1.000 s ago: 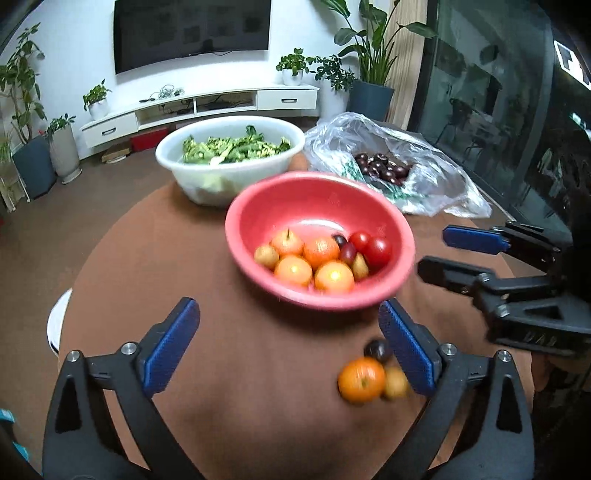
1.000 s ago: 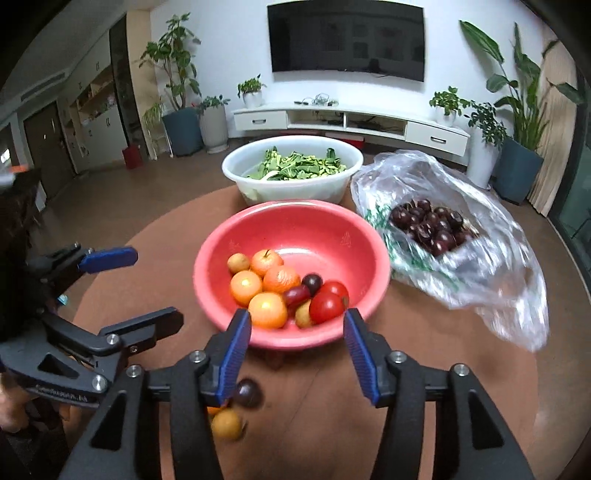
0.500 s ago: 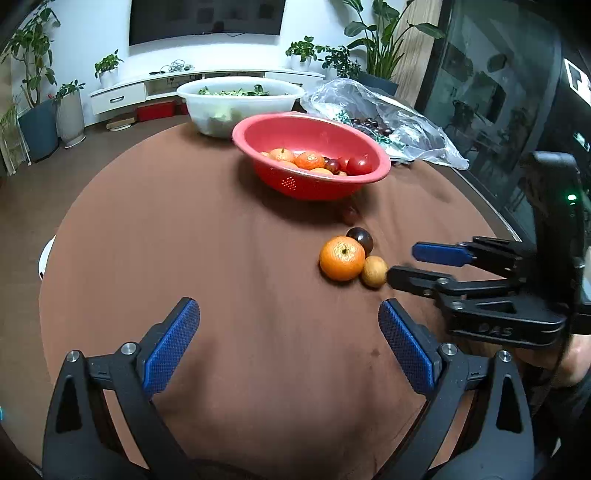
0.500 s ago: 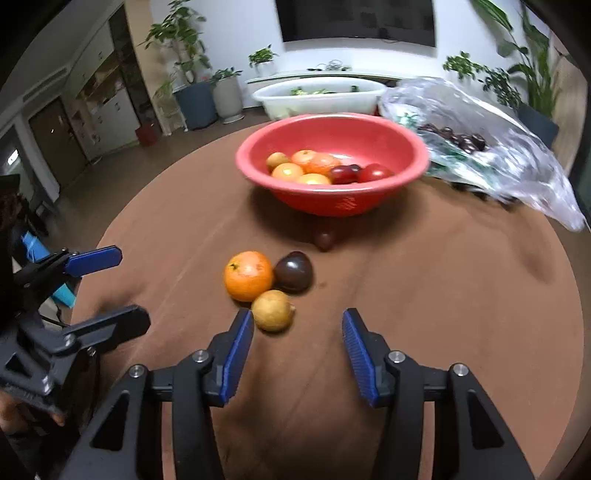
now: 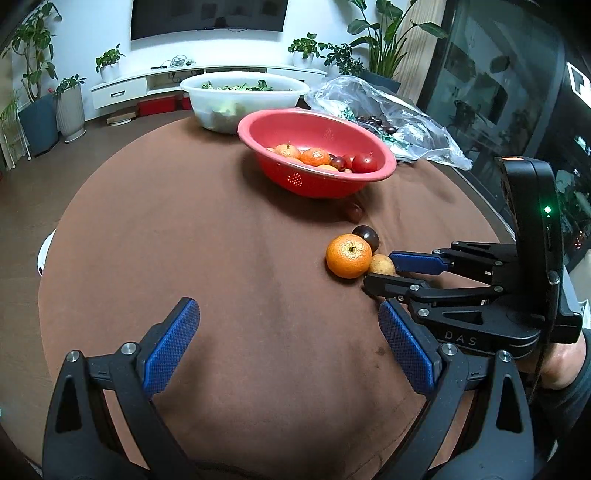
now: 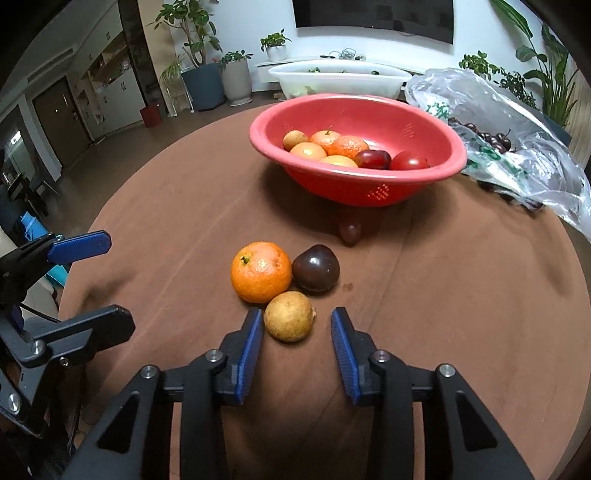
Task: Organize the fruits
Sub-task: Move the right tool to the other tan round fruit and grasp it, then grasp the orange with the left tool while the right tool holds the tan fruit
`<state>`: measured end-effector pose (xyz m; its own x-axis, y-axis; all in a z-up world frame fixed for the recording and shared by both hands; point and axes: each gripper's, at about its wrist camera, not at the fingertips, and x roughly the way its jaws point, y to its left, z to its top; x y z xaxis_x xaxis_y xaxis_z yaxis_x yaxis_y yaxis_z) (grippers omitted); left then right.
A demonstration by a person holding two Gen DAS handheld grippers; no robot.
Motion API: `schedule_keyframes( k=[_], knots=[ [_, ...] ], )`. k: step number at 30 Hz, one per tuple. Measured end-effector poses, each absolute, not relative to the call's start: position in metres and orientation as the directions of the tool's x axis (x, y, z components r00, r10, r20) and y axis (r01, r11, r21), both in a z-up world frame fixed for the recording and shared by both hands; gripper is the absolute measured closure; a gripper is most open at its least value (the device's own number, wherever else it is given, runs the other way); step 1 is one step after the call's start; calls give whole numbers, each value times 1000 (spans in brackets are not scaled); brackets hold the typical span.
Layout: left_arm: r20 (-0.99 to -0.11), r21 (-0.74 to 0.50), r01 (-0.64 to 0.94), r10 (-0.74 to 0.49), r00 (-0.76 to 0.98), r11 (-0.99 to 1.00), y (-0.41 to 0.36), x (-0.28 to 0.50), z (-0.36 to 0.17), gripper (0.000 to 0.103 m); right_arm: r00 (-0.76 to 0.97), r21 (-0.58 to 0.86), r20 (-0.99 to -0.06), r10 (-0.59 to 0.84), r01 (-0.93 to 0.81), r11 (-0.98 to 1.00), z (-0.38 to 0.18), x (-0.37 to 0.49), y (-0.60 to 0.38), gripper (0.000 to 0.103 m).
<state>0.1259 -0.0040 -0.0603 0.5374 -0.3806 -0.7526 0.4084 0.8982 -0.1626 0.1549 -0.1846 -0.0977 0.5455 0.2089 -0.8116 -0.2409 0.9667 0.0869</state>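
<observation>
The right gripper (image 6: 297, 334), jaws closing, flanks one yellow-brown fruit (image 6: 289, 321) without pressing it; beside lie one orange (image 6: 261, 272) and one dark plum (image 6: 316, 268). The left gripper (image 5: 288, 328) gapes wide, empty. Only the right view shows the red bowl's (image 6: 369, 186) small brownish fruit (image 6: 294, 140).

A white tub of greens (image 5: 243, 98) sits at the far edge of the brown tabletop (image 5: 221, 258). Behind it, potted plants (image 5: 70, 107) flank a wall-mounted television (image 5: 207, 16).
</observation>
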Motion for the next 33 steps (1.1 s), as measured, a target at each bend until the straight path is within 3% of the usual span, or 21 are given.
schedule_keyframes(
  k=[7, 22, 29, 30, 33],
  knots=[
    [-767, -143, 428, -373, 523, 892, -11, 132, -64, 5, 545, 96, -809, 220, -248, 964, -97, 152, -185, 73],
    [-811, -14, 574, -345, 472, 819, -73, 167, -72, 5, 579, 186, -780, 238, -148, 971, -76, 129, -229, 73],
    [-833, -9, 612, -344, 432, 791, -94, 181, -84, 5, 591, 212, -771, 238, -114, 970, -74, 127, -244, 74],
    [-835, -12, 612, -345, 430, 791, -93, 182, -85, 6, 591, 214, -770, 240, -116, 970, -74, 126, -244, 74],
    [-841, -27, 610, -348, 414, 792, -93, 185, -89, 23, 591, 218, -768, 246, -120, 969, -75, 125, -243, 75]
  ],
)
